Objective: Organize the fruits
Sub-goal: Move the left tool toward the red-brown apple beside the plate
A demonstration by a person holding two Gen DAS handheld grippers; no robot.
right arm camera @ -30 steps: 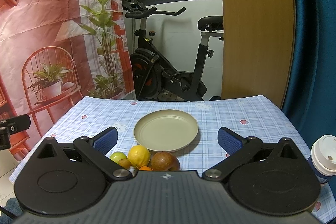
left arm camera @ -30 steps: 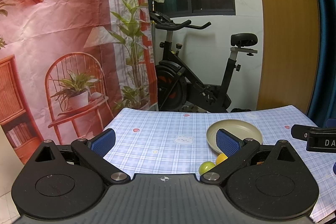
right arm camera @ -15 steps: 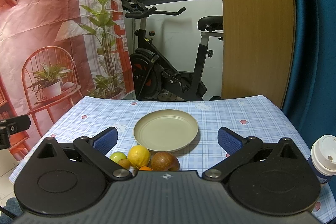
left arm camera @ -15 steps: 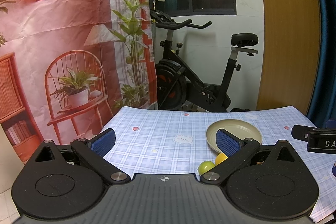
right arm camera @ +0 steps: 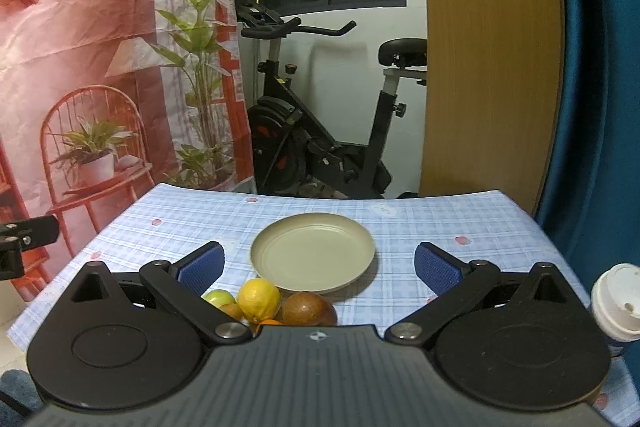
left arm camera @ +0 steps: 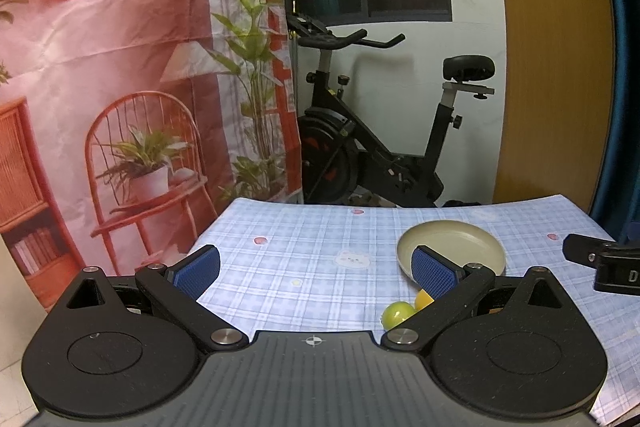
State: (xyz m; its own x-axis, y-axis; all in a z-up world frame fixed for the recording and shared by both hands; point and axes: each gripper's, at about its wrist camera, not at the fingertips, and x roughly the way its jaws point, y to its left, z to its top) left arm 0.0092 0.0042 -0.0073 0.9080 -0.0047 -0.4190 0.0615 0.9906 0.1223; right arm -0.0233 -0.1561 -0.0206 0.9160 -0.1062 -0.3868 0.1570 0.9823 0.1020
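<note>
The right tool (right arm camera: 318, 267) is spread wide, its 2 blue-padded fingers (right arm camera: 202, 265) far apart, gripping nothing and touching nothing. It hovers above the near edge of the surface (right arm camera: 420, 223), which is covered in a pale blue checked cloth. Just below and between its fingers sits a cluster of fruits: a yellow lemon (right arm camera: 259, 299), a brown round fruit (right arm camera: 306, 308) touching it on the right, a green fruit (right arm camera: 218, 297) on the left, and 2 small orange fruits, one (right arm camera: 233, 310) between the green fruit and the lemon, the other (right arm camera: 269, 323) mostly hidden by the tool body. Just beyond the fruits lies an empty beige plate (right arm camera: 312, 253), close to the lemon and brown fruit. A white-lidded cup (right arm camera: 614, 301) stands near the surface's right edge.

The left tool (left arm camera: 316, 267) is also spread wide and holds nothing. It hovers over the left part of the surface (left arm camera: 312, 267), well left of the plate (left arm camera: 452, 247). Past its right finger, the green fruit (left arm camera: 396, 311) and a sliver of yellow fruit (left arm camera: 423, 299) show. An exercise bike (right arm camera: 320, 131) stands behind the surface.
</note>
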